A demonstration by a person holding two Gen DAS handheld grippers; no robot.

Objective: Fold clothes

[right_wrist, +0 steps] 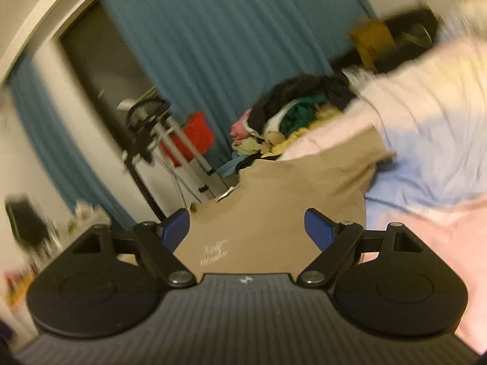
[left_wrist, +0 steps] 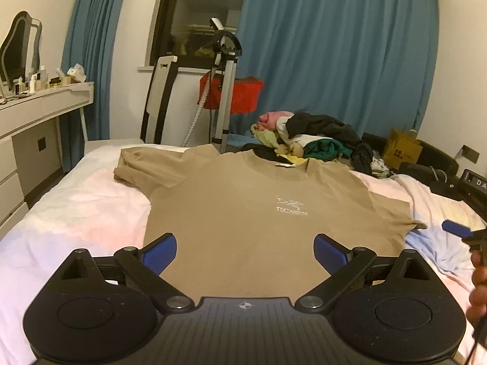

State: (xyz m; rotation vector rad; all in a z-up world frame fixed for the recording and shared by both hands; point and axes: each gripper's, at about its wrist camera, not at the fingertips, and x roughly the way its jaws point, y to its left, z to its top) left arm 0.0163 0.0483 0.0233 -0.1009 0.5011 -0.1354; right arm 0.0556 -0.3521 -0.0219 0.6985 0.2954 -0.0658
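Note:
A tan T-shirt [left_wrist: 243, 206] with a small white chest logo lies spread flat, front up, on the bed, its collar at the far end. Its left sleeve [left_wrist: 134, 164] is bunched and wrinkled. My left gripper [left_wrist: 245, 251] hovers over the shirt's near hem with its blue pads wide apart and nothing between them. The right gripper's blue tip [left_wrist: 456, 228] shows at the right edge of the left wrist view, beside the shirt's right sleeve. In the blurred, tilted right wrist view my right gripper [right_wrist: 246, 228] is open above the tan T-shirt [right_wrist: 274, 200], holding nothing.
A pile of unfolded clothes [left_wrist: 310, 140] sits at the far end of the bed [left_wrist: 76, 213]. A garment steamer stand [left_wrist: 225, 91] and red fabric stand behind it. A white dresser [left_wrist: 39, 112] is on the left. A yellow paper bag [left_wrist: 401, 149] and dark items are on the right.

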